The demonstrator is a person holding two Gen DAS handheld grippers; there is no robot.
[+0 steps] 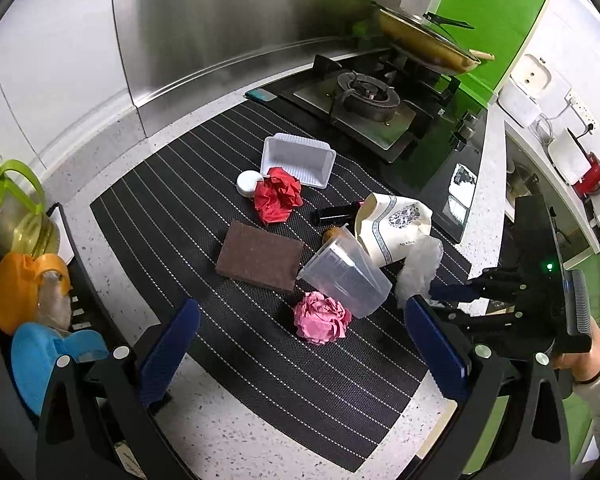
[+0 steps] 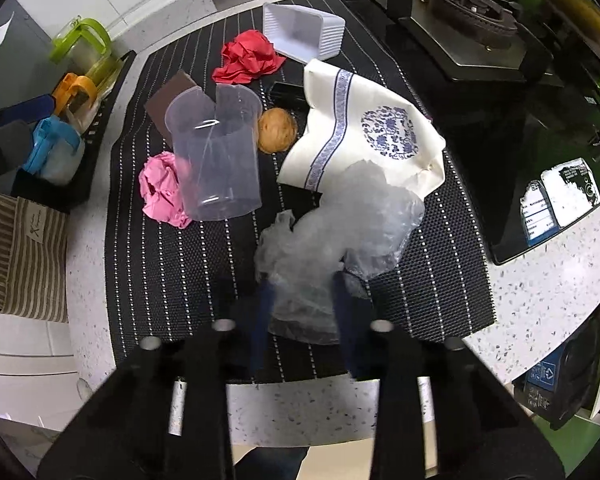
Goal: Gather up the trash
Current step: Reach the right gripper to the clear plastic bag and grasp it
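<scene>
The right tool (image 2: 302,300) is gripping a clear plastic bag (image 2: 340,220) over the mat (image 2: 180,280); the left tool (image 1: 300,344) is hanging open.

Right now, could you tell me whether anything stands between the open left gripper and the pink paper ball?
Nothing visible does: the left gripper is open, with only bare striped mat before the pink paper ball. The clear cup lies just beyond the ball.

- I count two crumpled paper balls: one red (image 1: 278,199), one pink (image 1: 321,317).
- One clear plastic cup (image 1: 346,276).
- One white tray (image 1: 298,159).
- One brown sponge (image 1: 259,255).
- One plastic bag (image 2: 332,236).
</scene>
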